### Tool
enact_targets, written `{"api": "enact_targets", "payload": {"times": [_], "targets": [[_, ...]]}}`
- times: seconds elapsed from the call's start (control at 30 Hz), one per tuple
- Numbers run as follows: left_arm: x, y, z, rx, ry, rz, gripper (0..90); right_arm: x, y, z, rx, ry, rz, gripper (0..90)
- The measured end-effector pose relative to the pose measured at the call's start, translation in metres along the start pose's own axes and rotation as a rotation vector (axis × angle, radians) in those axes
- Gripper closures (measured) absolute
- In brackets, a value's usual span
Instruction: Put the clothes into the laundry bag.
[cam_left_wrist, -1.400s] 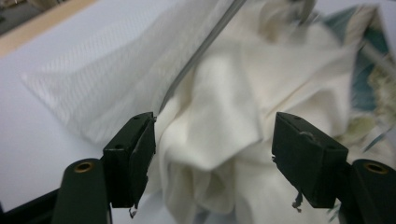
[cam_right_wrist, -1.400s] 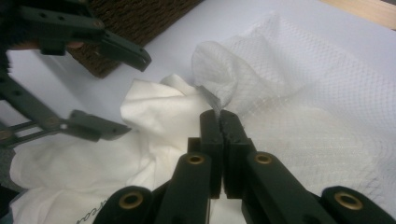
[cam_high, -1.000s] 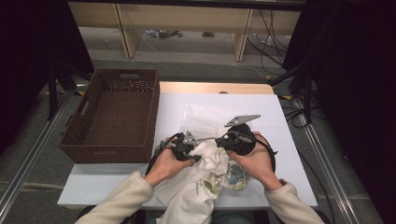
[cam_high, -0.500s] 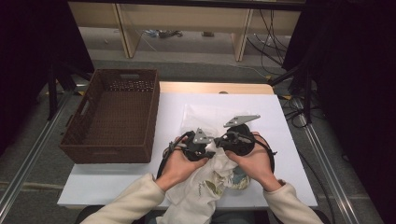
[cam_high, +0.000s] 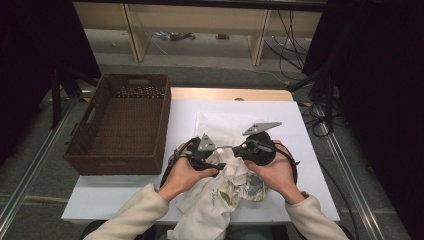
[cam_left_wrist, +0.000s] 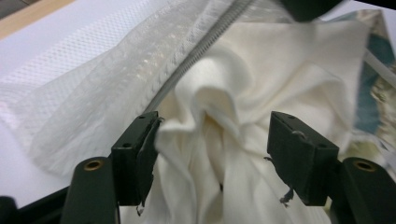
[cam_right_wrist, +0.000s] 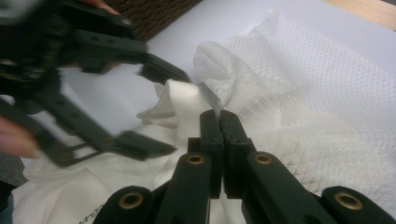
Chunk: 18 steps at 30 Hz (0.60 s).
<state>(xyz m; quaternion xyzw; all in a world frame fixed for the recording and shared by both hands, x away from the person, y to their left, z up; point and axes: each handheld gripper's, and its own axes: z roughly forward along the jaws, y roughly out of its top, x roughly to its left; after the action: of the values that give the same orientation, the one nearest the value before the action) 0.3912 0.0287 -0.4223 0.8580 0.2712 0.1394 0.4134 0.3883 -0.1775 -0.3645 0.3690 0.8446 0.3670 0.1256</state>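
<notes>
Shirt (cam_left_wrist: 224, 154) is going into mesh bag (cam_right_wrist: 327, 93): right gripper (cam_right_wrist: 218, 116) is pinching the bag's edge, left gripper (cam_left_wrist: 215, 154) has just been opening around cloth; next, a fresh grip.

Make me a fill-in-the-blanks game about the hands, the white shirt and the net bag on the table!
1. The right gripper is shut on the zipper edge of the ____ bag.
2. The left gripper has just been opening, and its jaws now stand ____ around a fold of the white shirt.
3. The brown wicker basket sits on the ____ side of the table, seen from the high view.

Missing words: mesh; open; left
</notes>
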Motion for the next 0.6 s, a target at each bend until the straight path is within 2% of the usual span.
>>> {"api": "enact_targets", "payload": {"times": [0.07, 0.1, 0.13, 0.23, 0.3, 0.33, 0.37, 0.4, 0.43, 0.47, 0.5, 0.53, 0.57, 0.6], "targets": [[-0.005, -0.005, -0.006, 0.002, -0.017, -0.007, 33.7, 0.000, 0.000, 0.000, 0.000, 0.001, 0.006, 90.0], [-0.007, -0.009, -0.006, 0.021, -0.026, -0.001, 34.4, 0.000, 0.001, -0.001, 0.016, 0.007, 0.007, 90.0], [-0.010, -0.013, -0.004, 0.037, -0.040, 0.014, 35.1, 0.001, 0.000, 0.000, 0.014, -0.001, -0.008, 90.0], [-0.016, -0.019, 0.008, 0.074, -0.069, 0.012, 36.3, 0.003, 0.001, 0.001, 0.021, 0.002, 0.003, 90.0], [-0.018, -0.019, 0.016, 0.098, -0.062, 0.034, 37.1, 0.002, 0.000, 0.002, 0.020, 0.004, -0.017, 90.0], [-0.019, -0.018, 0.020, 0.109, -0.065, 0.052, 38.8, 0.003, 0.000, 0.002, 0.022, 0.004, -0.005, 90.0], [-0.019, -0.016, 0.024, 0.119, -0.052, 0.082, 43.2, 0.004, 0.000, 0.003, 0.022, 0.001, -0.002, 90.0], [-0.019, -0.016, 0.027, 0.124, -0.043, 0.086, 48.1, 0.003, 0.001, 0.004, 0.035, 0.015, -0.024, 90.0], [-0.019, -0.015, 0.029, 0.135, -0.035, 0.111, 51.9, 0.004, 0.000, 0.004, 0.039, 0.010, -0.005, 90.0], [-0.018, -0.015, 0.035, 0.144, -0.033, 0.120, 56.3, 0.004, 0.000, 0.005, 0.040, 0.019, -0.006, 90.0], [-0.018, -0.015, 0.037, 0.148, -0.025, 0.121, 63.5, 0.003, -0.001, 0.005, 0.038, 0.012, -0.017, 90.0], [-0.017, -0.014, 0.038, 0.150, -0.021, 0.115, 70.1, 0.005, -0.002, 0.006, 0.032, 0.010, -0.001, 90.0], [-0.016, -0.012, 0.036, 0.140, -0.025, 0.085, 76.1, 0.004, -0.001, 0.005, 0.045, 0.022, -0.024, 90.0], [-0.017, -0.011, 0.034, 0.140, -0.025, 0.070, 81.4, 0.005, -0.001, 0.004, 0.035, 0.009, -0.026, 90.0]]}}
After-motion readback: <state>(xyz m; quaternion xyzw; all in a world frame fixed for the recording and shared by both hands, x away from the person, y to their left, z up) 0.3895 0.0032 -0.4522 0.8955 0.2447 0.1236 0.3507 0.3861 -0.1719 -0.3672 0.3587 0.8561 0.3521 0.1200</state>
